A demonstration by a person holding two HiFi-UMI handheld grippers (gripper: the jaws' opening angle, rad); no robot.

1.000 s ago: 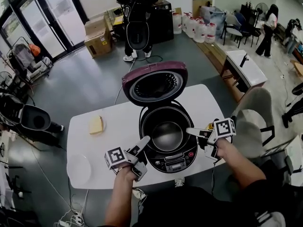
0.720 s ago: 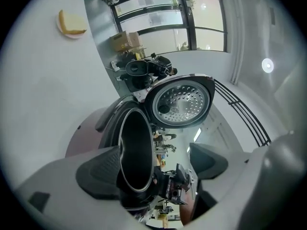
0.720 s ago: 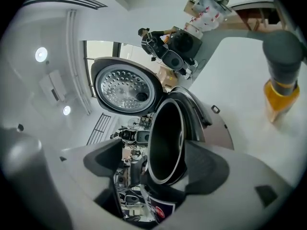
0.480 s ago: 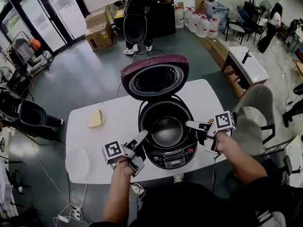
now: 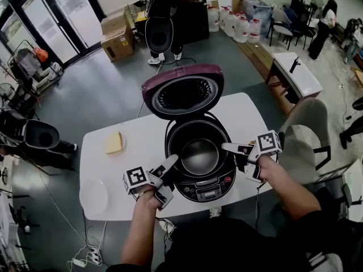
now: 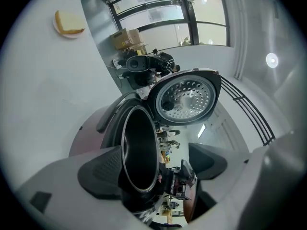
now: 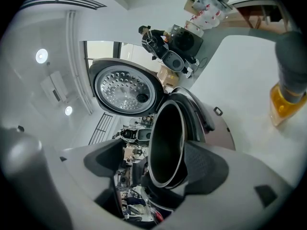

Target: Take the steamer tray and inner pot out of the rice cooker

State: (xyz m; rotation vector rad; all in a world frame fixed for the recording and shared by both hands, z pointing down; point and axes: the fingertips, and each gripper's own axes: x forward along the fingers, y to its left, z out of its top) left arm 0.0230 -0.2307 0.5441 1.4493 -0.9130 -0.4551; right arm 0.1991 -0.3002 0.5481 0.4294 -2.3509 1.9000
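Left gripper [image 6: 153, 169], right gripper [image 7: 153, 164]: both sets of jaws spread and unclenched, each pair straddling opposite sides of the inner pot's [image 5: 199, 154] rim, pads not pressing. Inner pot: seated in the rice cooker [image 5: 207, 190] on the white table [image 5: 142, 140], lid [image 5: 184, 92] raised behind. Likely hazard: uneven pinches on the thin rim could slip, tilting the pot so that it jams against the cooker wall.

legible text: none found.
cooker panel [image 5: 207, 192]: display and buttons, lettering too small to read. left cube [image 5: 136, 180], right cube [image 5: 269, 143]: black-and-white square code patterns only, no letters or digits. cardboard boxes [image 5: 117, 41] on the floor: print too small to read. jugs [image 5: 241, 30] by the far wall: labels unreadable.
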